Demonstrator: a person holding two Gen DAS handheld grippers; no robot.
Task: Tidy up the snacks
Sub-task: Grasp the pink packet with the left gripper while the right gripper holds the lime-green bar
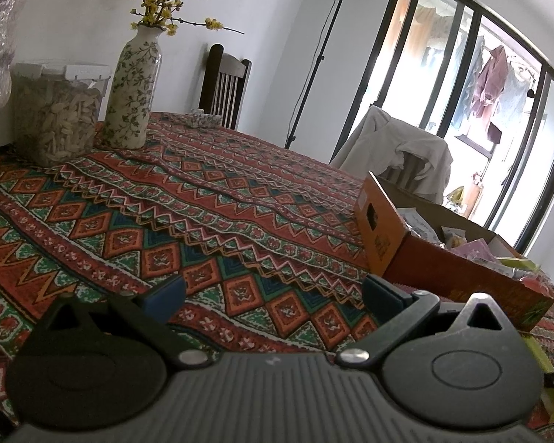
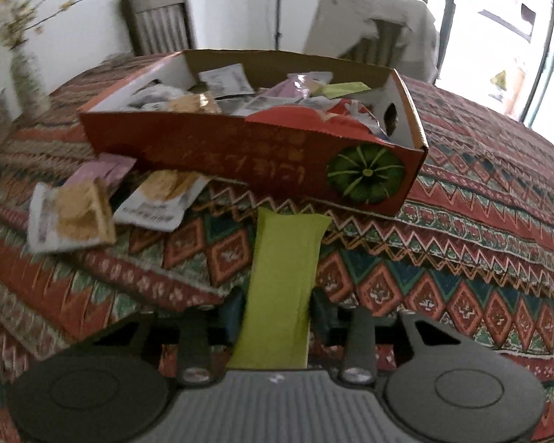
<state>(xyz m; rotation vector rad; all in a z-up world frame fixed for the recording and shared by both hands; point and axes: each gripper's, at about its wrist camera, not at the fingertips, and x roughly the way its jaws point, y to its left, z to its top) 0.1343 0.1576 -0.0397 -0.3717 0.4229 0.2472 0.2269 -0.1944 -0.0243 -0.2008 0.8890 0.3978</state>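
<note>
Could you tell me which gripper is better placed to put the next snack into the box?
Right. The right gripper is shut on a green packet, directly facing the red snack box. The left gripper is open and empty, with the box off to its side.

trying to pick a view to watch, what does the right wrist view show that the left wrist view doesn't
Right wrist only: the right gripper shut on a green packet, loose snack packets on the cloth, and the box's pumpkin picture.
Left wrist only: the left gripper open and empty, and a clear jar.
Both: the orange snack box, the patterned tablecloth, the flower vase, the wooden chair.
</note>
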